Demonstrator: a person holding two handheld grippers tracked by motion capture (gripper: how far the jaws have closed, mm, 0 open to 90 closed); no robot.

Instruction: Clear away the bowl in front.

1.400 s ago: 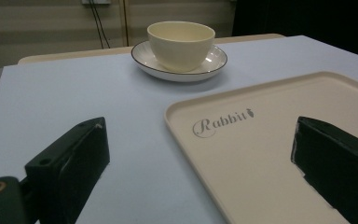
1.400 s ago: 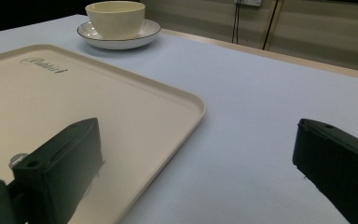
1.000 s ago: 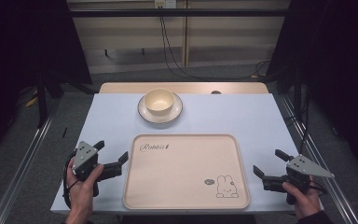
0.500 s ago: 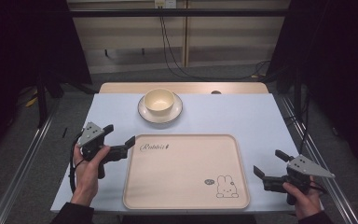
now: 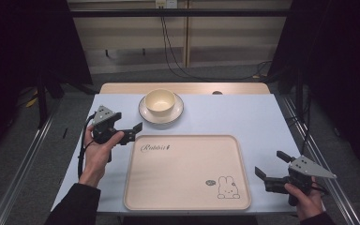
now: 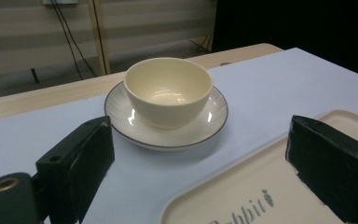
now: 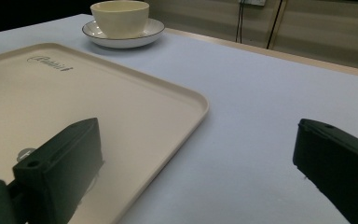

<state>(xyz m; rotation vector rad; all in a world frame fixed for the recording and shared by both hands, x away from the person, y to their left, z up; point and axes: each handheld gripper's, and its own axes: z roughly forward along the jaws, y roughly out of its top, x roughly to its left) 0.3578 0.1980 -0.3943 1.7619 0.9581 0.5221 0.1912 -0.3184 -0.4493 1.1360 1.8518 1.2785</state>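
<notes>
A cream bowl sits upright on a white saucer at the back middle of the table. Nearer lies a large cream tray printed with a rabbit and the word "Rabbit". My left gripper hovers open over the tray's far left corner, its jaws pointing toward the bowl, a short way off. My right gripper stays open at the tray's near right edge, holding nothing.
The table top is pale blue-white with a wooden strip at the back. Metal rails run along both sides. Cables hang over the floor behind the table.
My left gripper has moved forward and to the right, from the table's near left toward the bowl. The right gripper has stayed put.
</notes>
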